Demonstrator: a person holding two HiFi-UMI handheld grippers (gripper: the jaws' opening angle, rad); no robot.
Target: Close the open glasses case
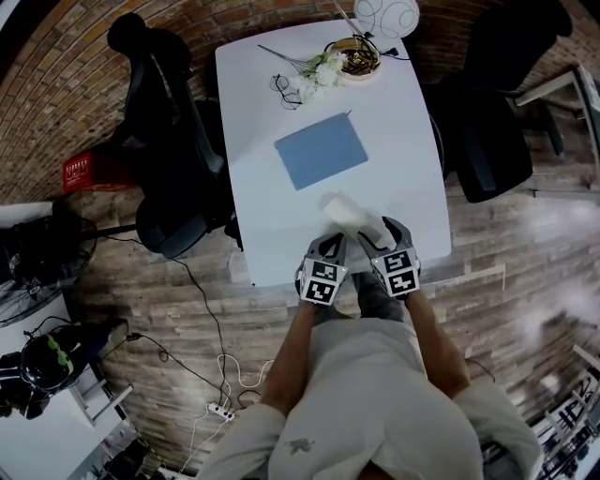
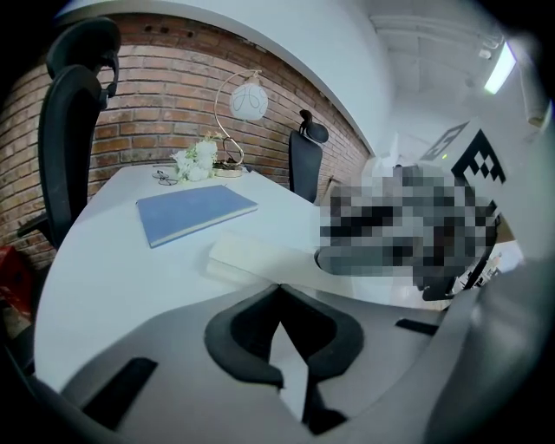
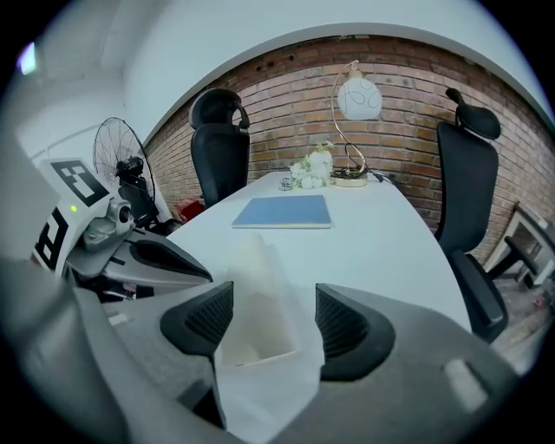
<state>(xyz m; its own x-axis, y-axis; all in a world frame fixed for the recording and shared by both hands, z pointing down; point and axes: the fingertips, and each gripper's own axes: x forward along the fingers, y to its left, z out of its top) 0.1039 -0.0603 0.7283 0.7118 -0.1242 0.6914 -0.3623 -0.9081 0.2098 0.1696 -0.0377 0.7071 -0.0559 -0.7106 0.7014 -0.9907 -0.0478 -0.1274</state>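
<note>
A white glasses case (image 1: 349, 214) lies open near the front edge of the white table (image 1: 267, 187). My right gripper (image 1: 390, 231) is at its near end. In the right gripper view the case (image 3: 256, 299) fills the gap between the jaws of the right gripper (image 3: 274, 316) and meets both pads, so the gripper is shut on it. My left gripper (image 1: 331, 242) sits just left of the case, jaws shut with nothing between them. In the left gripper view the left gripper (image 2: 279, 288) points at the case (image 2: 260, 258), which lies just ahead.
A blue notebook (image 1: 321, 150) lies mid-table. Glasses (image 1: 284, 90), white flowers (image 1: 317, 73), a round dish (image 1: 358, 58) and a globe lamp (image 1: 386, 14) stand at the far end. Black office chairs flank the table on the left (image 1: 173, 141) and right (image 1: 487, 131).
</note>
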